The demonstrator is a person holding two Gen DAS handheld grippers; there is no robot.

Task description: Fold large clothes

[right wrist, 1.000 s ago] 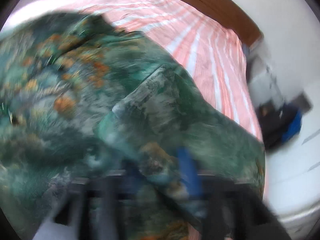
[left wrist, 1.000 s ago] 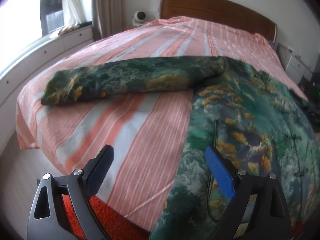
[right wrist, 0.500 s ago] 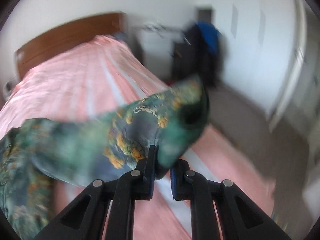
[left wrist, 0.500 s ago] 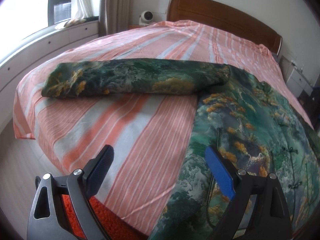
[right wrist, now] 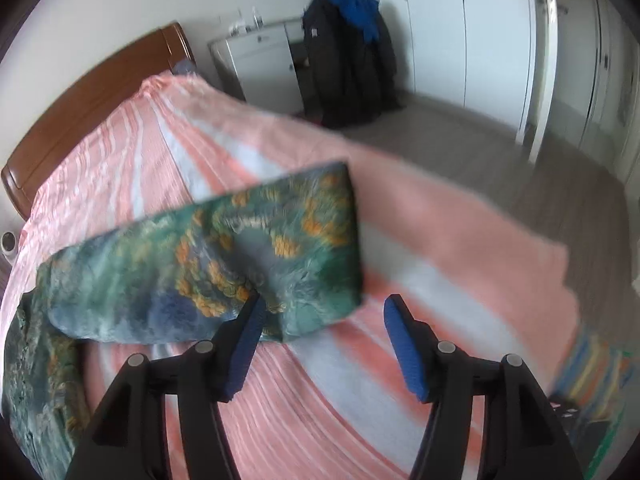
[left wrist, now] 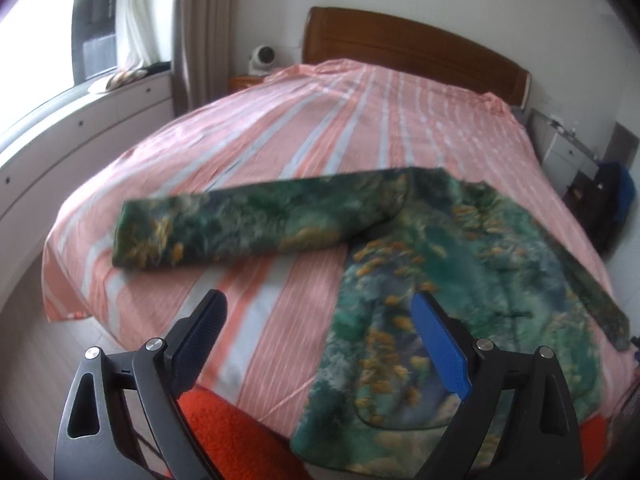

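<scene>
A green patterned garment with orange flecks lies spread on a bed with a pink striped sheet. Its left sleeve stretches out flat to the left. Its right sleeve lies flat on the sheet in the right wrist view. My left gripper is open and empty, above the garment's lower left edge. My right gripper is open and empty, just in front of the right sleeve's cuff end.
A wooden headboard stands at the far end of the bed. A windowsill cabinet runs along the left. An orange rug lies at the bed's foot. Dark clothes hang by a white cabinet on the right.
My right gripper held the right sleeve pinched half a second ago; it has opened and the sleeve now lies flat on the bed. My left gripper has drawn back a little.
</scene>
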